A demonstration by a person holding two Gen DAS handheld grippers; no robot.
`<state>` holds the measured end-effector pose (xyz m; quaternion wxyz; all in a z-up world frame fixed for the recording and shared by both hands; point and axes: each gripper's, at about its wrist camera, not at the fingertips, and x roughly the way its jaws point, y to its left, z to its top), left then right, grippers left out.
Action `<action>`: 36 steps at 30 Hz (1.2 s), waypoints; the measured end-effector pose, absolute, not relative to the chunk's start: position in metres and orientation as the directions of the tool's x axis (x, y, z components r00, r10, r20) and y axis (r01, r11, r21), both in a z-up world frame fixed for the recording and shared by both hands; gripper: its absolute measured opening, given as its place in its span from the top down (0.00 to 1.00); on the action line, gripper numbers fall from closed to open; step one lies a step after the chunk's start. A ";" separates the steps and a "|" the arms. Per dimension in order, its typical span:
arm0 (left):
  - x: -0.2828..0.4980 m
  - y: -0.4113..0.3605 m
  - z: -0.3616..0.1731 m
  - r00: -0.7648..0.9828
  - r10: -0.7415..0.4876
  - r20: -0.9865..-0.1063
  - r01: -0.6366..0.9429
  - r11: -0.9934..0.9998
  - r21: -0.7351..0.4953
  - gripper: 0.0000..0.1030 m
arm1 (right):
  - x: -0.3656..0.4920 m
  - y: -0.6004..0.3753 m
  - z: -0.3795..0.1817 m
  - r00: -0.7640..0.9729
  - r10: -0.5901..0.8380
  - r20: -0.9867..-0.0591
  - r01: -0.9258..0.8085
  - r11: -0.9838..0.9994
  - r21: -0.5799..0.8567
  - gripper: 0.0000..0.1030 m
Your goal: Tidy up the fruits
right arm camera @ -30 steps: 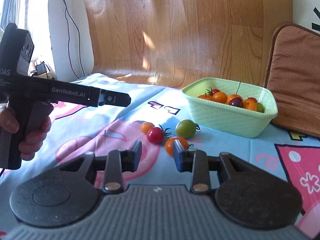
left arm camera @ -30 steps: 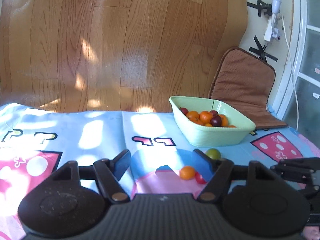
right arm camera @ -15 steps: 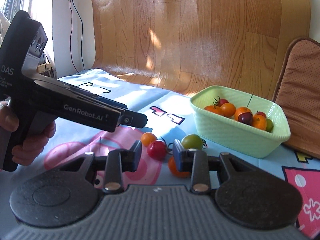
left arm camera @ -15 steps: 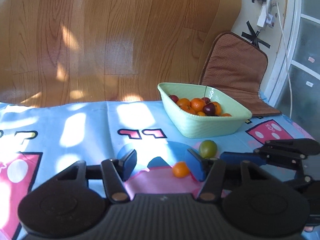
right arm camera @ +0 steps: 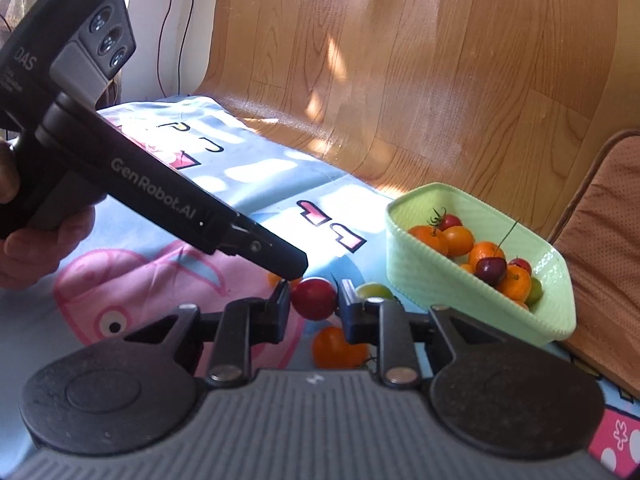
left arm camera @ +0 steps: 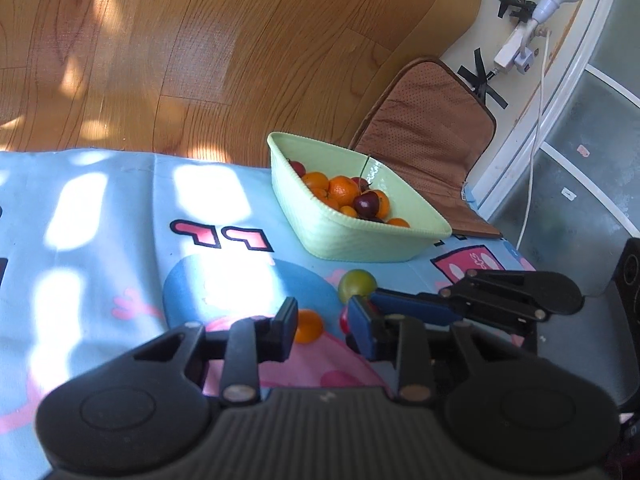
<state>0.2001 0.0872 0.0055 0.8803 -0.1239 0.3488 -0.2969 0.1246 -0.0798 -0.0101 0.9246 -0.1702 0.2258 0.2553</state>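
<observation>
Two grippers closing: my right gripper (right arm camera: pixel 313 307) brackets a soft, round red tomato (right arm camera: pixel 313 298); my left gripper (left arm camera: pixel 322 326), narrowed, nears a small orange tomato (left arm camera: pixel 309 326) at twelve o'clock.

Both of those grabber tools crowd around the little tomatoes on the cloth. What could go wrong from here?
1. The right gripper has just been closing its jaws on the round red cherry tomato. Pinched that near the tips, it might squash or pop out.
2. The left gripper, its jaws also just closing with the small orange tomato between them, sits very close to the right one. They may bump and scatter fruit.
</observation>
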 end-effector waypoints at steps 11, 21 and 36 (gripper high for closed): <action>0.189 0.063 0.000 0.655 -0.465 -0.595 0.389 0.883 -0.262 0.58 | 0.046 -0.136 -0.008 0.853 0.319 -0.414 -0.404 0.905 -0.134 0.73; 0.145 0.037 0.008 0.713 -0.398 -0.577 0.401 0.907 -0.130 0.79 | 0.024 -0.147 -0.024 0.829 0.319 -0.459 -0.369 0.929 -0.020 0.73; 0.011 -0.008 -0.006 0.666 -0.474 -0.576 0.506 0.854 -0.118 0.79 | -0.027 -0.156 -0.032 0.818 0.330 -0.471 -0.377 0.926 -0.005 0.72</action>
